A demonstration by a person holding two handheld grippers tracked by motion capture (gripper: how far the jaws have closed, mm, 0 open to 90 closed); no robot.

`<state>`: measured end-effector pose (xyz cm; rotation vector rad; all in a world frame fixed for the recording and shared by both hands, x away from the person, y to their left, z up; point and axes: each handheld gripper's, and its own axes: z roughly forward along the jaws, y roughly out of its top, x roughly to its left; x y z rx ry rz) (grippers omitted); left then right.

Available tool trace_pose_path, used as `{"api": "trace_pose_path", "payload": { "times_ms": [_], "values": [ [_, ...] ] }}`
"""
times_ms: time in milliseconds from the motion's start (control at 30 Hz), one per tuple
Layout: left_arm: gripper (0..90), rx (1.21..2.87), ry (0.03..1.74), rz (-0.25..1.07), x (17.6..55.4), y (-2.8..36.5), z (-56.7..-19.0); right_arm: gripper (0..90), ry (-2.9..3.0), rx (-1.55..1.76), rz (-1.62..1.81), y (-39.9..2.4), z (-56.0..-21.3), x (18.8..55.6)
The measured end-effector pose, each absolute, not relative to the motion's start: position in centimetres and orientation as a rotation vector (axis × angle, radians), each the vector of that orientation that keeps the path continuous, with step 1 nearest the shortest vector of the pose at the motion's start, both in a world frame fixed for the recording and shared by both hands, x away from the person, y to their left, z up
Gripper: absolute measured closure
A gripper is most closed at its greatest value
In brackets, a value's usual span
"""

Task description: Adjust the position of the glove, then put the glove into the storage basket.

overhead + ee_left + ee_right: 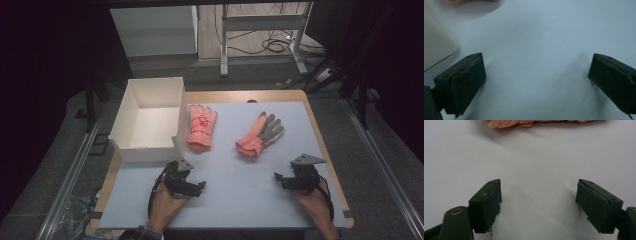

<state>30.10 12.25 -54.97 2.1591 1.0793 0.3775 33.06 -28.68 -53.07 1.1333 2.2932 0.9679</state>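
Note:
Two orange gloves lie on the pale blue table mat (pixel 250 165). The left glove (pixel 201 126) lies flat beside the box, its cuff toward me. The right glove (pixel 260 135) is angled, with a grey palm side showing; its orange cuff (pixel 509 123) sits at the top edge of the right gripper view. My left gripper (pixel 192 186) rests low over the mat below the box, jaws wide open with nothing between them (pixel 536 77). My right gripper (pixel 282 180) is held below the right glove, also open and empty (pixel 537 202).
An open white box (pixel 150 120) stands at the mat's left rear; its corner (pixel 436 47) is at the left of the left gripper view. The wooden table edge (pixel 330 160) frames the mat. Desk legs and cables lie on the floor beyond.

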Motion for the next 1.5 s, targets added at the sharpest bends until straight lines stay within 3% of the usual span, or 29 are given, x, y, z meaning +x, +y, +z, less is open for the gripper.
{"api": "trace_pose_path", "payload": {
  "times_ms": [400,1267,1500],
  "values": [
    [1.1,2.164,1.076,0.379,30.1,12.3,-55.0,10.7,2.322,1.129,0.946,-28.5,-53.1,33.2],
    [1.1,2.167,1.076,0.384,30.1,12.3,-54.9,13.3,2.3,1.176,0.976,-28.1,-52.2,33.5],
    [1.1,2.167,1.076,0.382,30.1,12.3,-55.0,18.5,2.29,1.172,1.012,-27.6,-51.2,34.5]
  ]
}}
